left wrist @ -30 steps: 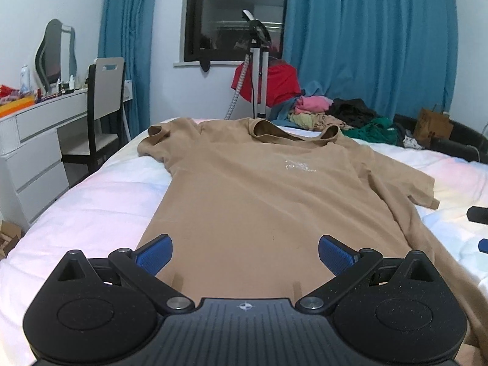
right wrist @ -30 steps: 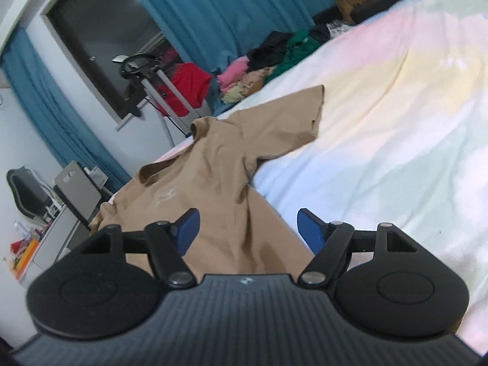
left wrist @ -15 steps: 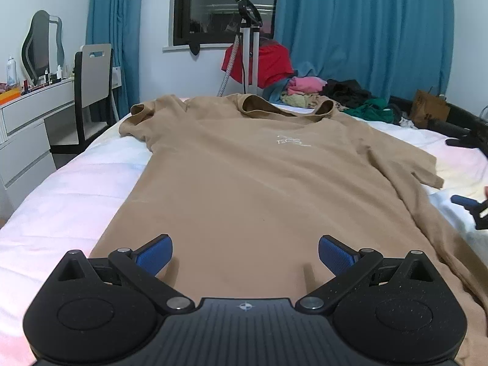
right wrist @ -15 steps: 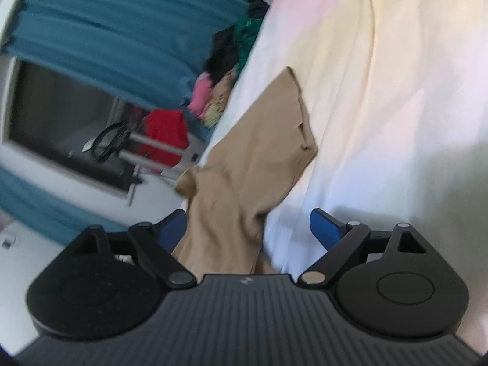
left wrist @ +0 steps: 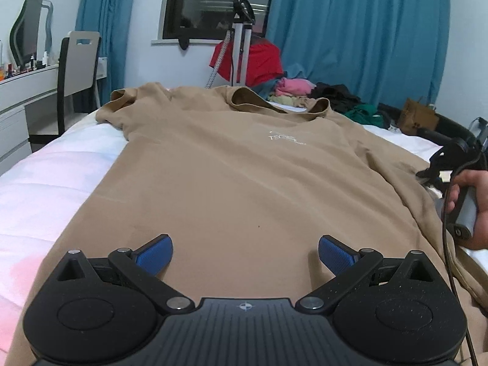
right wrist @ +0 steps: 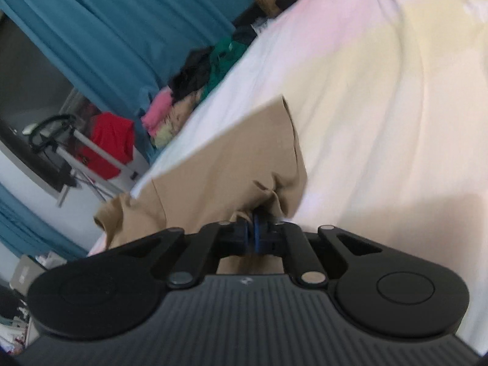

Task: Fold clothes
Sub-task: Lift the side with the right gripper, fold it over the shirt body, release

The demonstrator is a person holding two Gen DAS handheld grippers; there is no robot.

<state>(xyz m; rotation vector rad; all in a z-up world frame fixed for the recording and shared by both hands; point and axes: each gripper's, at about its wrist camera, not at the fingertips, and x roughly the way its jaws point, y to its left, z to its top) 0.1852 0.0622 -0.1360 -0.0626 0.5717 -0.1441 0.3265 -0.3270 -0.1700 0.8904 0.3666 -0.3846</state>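
The tan shirt (left wrist: 231,164) lies spread flat on the bed (left wrist: 45,183), collar toward 12 o'clock. The left tongs (left wrist: 245,251) sit above its lower hem with blue tips spread wide, cloth lying between them but not gripped. The right tongs (right wrist: 255,234) are pinched tight on a bunched fold of the shirt's sleeve (right wrist: 244,155), which runs off toward 11 o'clock, the bedsheet at 3 o'clock

Right tongs (right wrist: 255,234) — clamped on sleeve (right wrist: 244,164)

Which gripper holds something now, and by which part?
The right gripper pinches the shirt at its sleeve edge; the left gripper holds nothing.
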